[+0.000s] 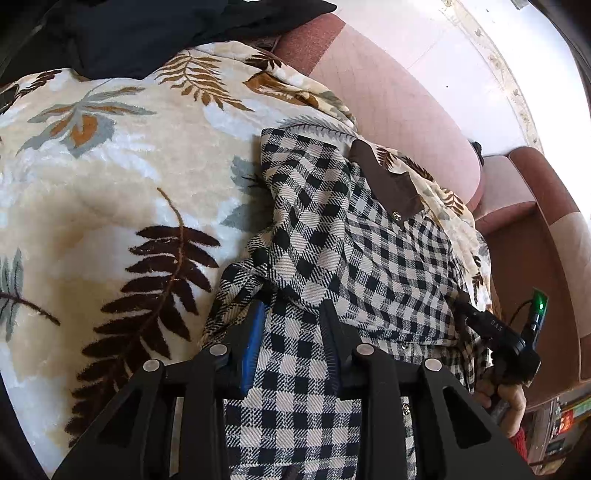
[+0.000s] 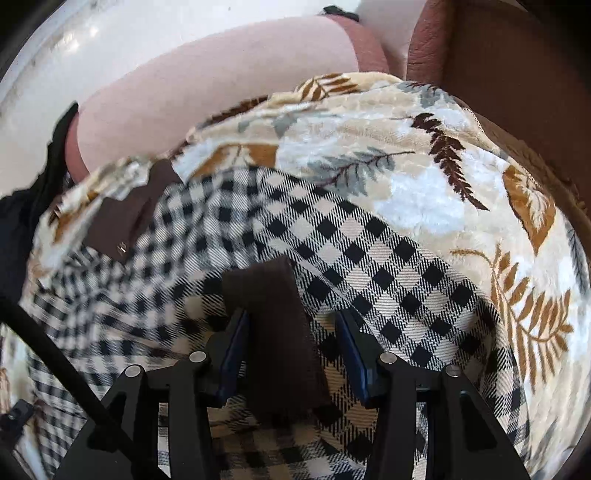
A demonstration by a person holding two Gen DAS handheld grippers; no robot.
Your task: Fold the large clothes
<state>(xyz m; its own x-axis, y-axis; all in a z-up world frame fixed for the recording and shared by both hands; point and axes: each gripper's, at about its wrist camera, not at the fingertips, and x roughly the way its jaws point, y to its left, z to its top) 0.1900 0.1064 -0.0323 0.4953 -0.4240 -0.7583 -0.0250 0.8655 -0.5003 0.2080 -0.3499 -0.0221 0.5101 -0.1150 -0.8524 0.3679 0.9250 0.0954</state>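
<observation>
A black-and-cream checked garment (image 1: pixel 332 229) lies crumpled on a leaf-print blanket (image 1: pixel 110 166), with its brown collar (image 1: pixel 388 184) at the far side. My left gripper (image 1: pixel 293 325) stands open over a flat band of the checked cloth; the cloth runs between its fingers and laps over the left fingertip. In the right wrist view the same garment (image 2: pixel 369 258) spreads across the blanket (image 2: pixel 406 166). My right gripper (image 2: pixel 291 332) is open astride a brown strip of trim (image 2: pixel 273 314), with a gap on each side of it. The collar (image 2: pixel 122 221) shows blurred at the left.
The blanket covers a pink and brown sofa (image 1: pixel 388 92), whose backrest (image 2: pixel 203 92) rises behind. A black garment (image 1: pixel 147 29) lies at the blanket's far end. At the right edge a hand (image 1: pixel 511 400) holds a black handle with a green light (image 1: pixel 541 304).
</observation>
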